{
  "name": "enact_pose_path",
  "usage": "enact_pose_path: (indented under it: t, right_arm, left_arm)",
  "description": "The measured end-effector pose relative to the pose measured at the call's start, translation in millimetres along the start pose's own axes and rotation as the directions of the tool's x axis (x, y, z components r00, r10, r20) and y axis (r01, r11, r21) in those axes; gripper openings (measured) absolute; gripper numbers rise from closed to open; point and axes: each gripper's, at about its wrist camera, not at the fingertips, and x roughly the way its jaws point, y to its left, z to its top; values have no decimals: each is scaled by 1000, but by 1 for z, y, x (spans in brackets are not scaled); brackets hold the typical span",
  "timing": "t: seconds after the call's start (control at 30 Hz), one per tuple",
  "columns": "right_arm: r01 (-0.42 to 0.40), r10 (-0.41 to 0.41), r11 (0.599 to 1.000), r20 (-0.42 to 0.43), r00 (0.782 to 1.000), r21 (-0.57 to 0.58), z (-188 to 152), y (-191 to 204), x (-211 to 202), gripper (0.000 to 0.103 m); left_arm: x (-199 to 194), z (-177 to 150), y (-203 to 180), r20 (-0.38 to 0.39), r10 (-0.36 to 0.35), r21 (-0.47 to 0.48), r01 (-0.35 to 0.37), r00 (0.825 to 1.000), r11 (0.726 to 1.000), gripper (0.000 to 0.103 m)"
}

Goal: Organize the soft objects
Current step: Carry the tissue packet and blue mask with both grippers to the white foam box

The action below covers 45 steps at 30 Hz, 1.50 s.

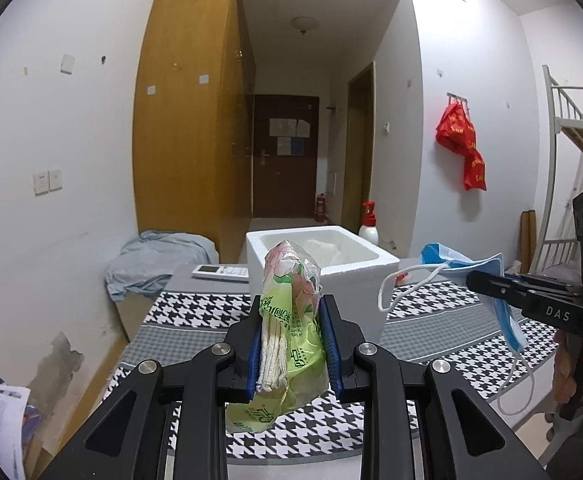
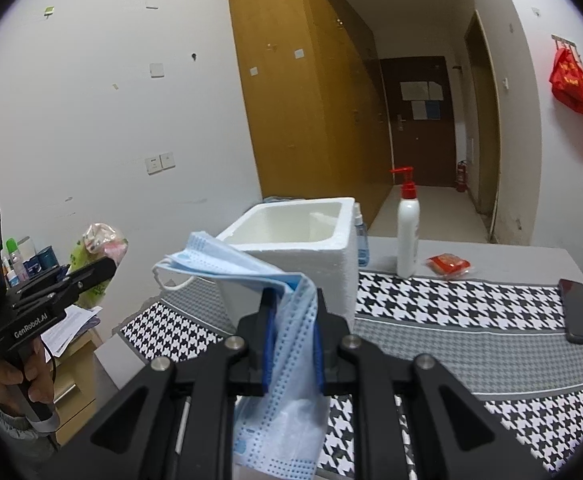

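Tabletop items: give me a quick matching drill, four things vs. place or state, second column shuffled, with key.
Column A
1. tissue pack
2. face mask
3. pump bottle
4. phone

Column B
a. stands upright on the grey strip beside the foam box
b. clamped in the left gripper
c. lies flat on the houndstooth cloth, far right
d. pinched in the right gripper, ear loop dangling

Pairs: 1-b, 2-d, 3-a, 4-c
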Motion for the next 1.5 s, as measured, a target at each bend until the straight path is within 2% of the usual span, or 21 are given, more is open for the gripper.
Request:
enact_pose_path:
  t: [0.2,0.5,0.9,1.5]
  right_arm:
    - [-9,9,1000,1,1000,-8,1,6,2,19]
    - [1,-2,1000,-12,1000,-26,10,10,12,19]
    - [10,-9,999,10,1000,-44,41,8,25,19]
    - [23,-22,995,19,1000,-93,80,7,46,19]
  left_arm:
    - [-6,-1,3,9,6,6,-6,1000,1000,28]
    - [6,1,5,2,8,0,-8,1000,1000,28]
    - [22,21,18,26,14,3,-14,1000,1000,28]
    - [46,43,22,19,19,10,-19,1000,1000,28]
